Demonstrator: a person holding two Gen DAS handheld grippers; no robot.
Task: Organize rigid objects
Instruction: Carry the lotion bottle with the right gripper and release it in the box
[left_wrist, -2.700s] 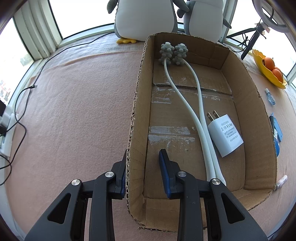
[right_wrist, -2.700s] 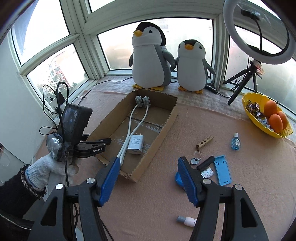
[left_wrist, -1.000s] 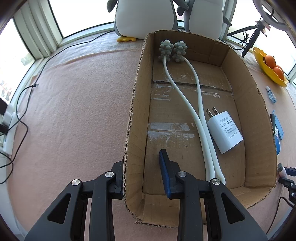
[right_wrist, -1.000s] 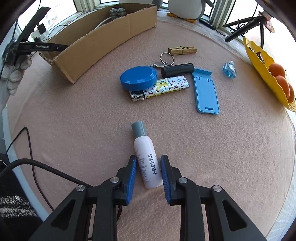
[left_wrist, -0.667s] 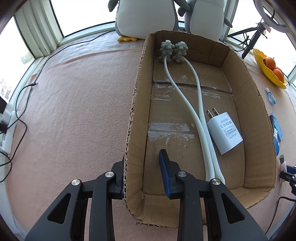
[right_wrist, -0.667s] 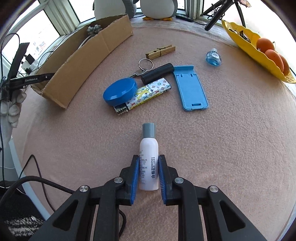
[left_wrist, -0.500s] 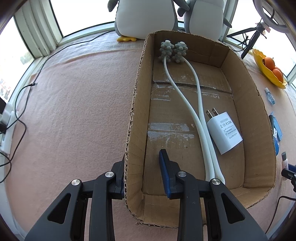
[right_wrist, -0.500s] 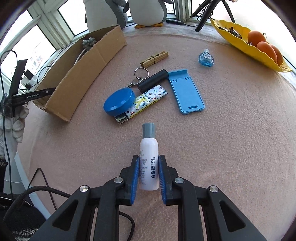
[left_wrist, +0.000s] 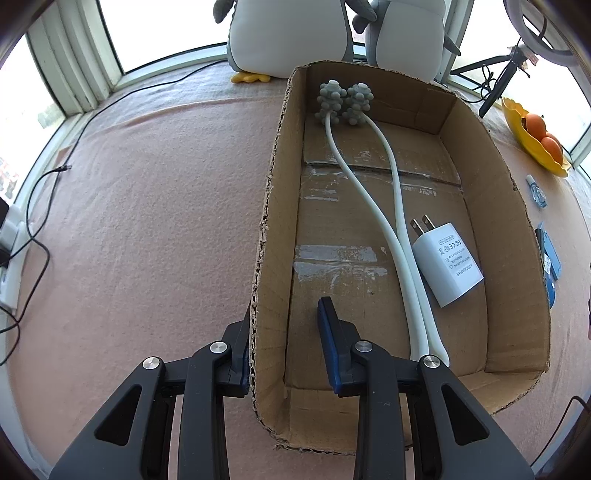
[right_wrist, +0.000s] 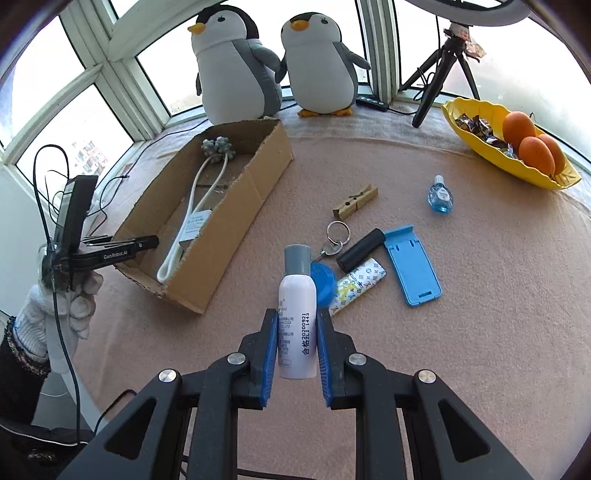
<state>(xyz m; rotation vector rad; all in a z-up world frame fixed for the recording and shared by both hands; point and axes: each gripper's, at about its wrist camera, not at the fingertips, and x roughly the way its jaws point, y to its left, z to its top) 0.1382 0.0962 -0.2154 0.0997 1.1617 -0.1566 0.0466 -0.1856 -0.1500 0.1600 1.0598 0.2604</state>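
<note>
My right gripper (right_wrist: 296, 334) is shut on a small white bottle (right_wrist: 297, 314) with a grey cap and holds it lifted above the pink tablecloth. My left gripper (left_wrist: 284, 332) straddles the near left wall of the open cardboard box (left_wrist: 266, 236), one finger outside and one inside; it also shows in the right wrist view (right_wrist: 147, 242) at the box's (right_wrist: 236, 221) near corner. Inside the box lie a white massager with grey knobbed heads (left_wrist: 345, 98) and a white plug adapter (left_wrist: 447, 266).
On the cloth lie a blue round lid (right_wrist: 325, 280), a patterned lighter (right_wrist: 356, 286), a black cylinder (right_wrist: 360, 249), keys on a ring (right_wrist: 336, 236), a blue phone stand (right_wrist: 413, 266), a clothespin (right_wrist: 354, 201) and a small blue bottle (right_wrist: 439, 194). A yellow fruit bowl (right_wrist: 513, 155), two plush penguins (right_wrist: 236, 66) and a tripod (right_wrist: 443, 66) stand behind.
My right gripper closed on the white bottle and lifted it off the cloth, tilting up to face the penguins. My left gripper has stayed on the box wall.
</note>
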